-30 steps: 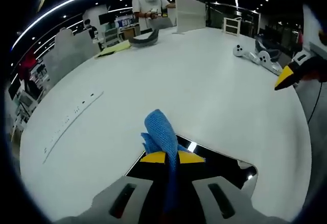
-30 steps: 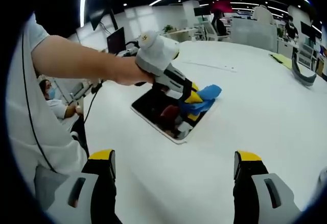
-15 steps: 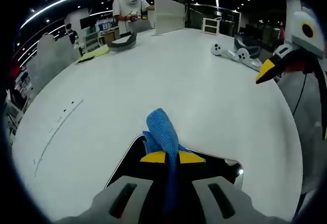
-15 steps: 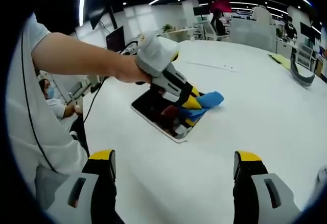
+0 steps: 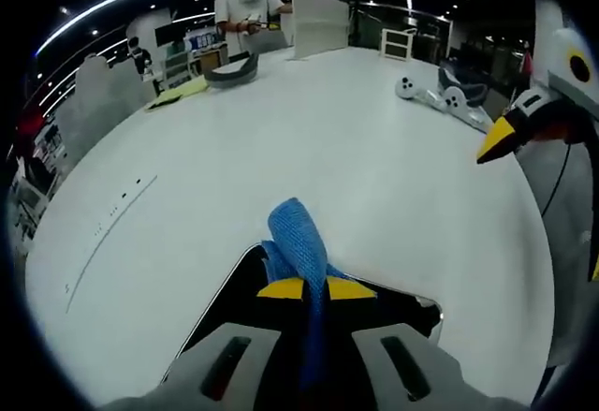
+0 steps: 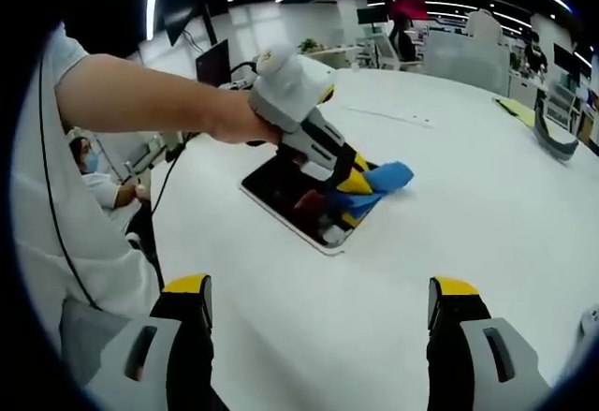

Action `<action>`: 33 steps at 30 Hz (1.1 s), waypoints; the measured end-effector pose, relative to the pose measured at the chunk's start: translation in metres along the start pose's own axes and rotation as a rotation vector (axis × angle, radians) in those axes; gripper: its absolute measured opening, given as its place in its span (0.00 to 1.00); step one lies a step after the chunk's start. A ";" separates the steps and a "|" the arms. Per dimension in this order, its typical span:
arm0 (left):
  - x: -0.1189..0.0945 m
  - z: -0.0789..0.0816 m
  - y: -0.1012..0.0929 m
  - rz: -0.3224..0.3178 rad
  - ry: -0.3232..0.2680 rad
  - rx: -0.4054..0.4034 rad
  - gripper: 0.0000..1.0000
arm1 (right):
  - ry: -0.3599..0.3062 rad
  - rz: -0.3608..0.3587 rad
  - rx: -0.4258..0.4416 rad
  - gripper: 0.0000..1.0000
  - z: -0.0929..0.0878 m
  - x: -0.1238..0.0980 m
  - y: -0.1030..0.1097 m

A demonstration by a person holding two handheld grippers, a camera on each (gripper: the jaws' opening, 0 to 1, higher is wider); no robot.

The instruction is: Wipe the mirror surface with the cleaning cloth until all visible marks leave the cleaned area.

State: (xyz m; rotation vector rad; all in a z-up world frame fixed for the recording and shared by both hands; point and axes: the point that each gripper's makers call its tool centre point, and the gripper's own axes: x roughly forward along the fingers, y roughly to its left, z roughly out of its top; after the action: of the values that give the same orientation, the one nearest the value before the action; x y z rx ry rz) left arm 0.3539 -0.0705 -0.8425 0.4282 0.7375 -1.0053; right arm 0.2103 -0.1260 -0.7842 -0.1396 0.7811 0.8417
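A flat dark mirror (image 6: pixel 292 198) with a pale rim lies on the white table. My left gripper (image 6: pixel 352 198) is shut on a blue cleaning cloth (image 6: pixel 386 179) and presses it down at the mirror's far edge. In the left gripper view the cloth (image 5: pixel 296 237) rises between the yellow-tipped jaws of the left gripper (image 5: pixel 314 288), over the dark mirror (image 5: pixel 236 290). My right gripper (image 6: pixel 318 300) hovers open above the table, well short of the mirror, with nothing between its jaws. It also enters the left gripper view as a yellow tip (image 5: pixel 497 139) at the right.
A person's bare arm (image 6: pixel 150 107) holds the left gripper. White controllers (image 5: pixel 440 98) and a grey headset (image 5: pixel 233 71) lie at the table's far side, near a standing person (image 5: pixel 245 8). A thin ruler-like strip (image 5: pixel 110 226) lies left of the mirror. A seated person (image 6: pixel 98 186) is beyond the table edge.
The left gripper with the cloth has slid slightly across the mirror's far edge; its view has swung a little. The right gripper has stayed still and open.
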 end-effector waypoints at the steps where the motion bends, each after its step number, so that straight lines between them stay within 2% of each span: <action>1: 0.000 0.000 0.000 0.001 0.003 0.000 0.03 | -0.001 -0.001 0.000 0.96 0.000 0.000 0.000; 3: -0.001 -0.001 -0.001 0.002 0.014 0.006 0.03 | -0.003 -0.004 -0.001 0.96 -0.001 -0.002 0.000; 9: -0.004 -0.005 -0.001 0.014 0.050 -0.046 0.03 | -0.013 -0.012 0.013 0.96 0.000 -0.007 -0.002; 13: -0.008 -0.010 0.000 0.038 0.051 -0.086 0.03 | -0.022 -0.018 0.022 0.96 0.001 -0.007 -0.002; 24: -0.018 -0.020 0.003 0.070 0.060 -0.116 0.03 | -0.041 -0.018 0.003 0.96 0.009 -0.008 0.003; 33: -0.027 -0.031 0.011 0.107 0.053 -0.140 0.03 | -0.049 -0.021 0.010 0.96 0.006 -0.011 0.005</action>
State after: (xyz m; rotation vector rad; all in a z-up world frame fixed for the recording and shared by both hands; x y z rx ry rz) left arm 0.3434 -0.0294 -0.8437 0.3702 0.8189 -0.8387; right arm 0.2061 -0.1272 -0.7716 -0.1178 0.7364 0.8181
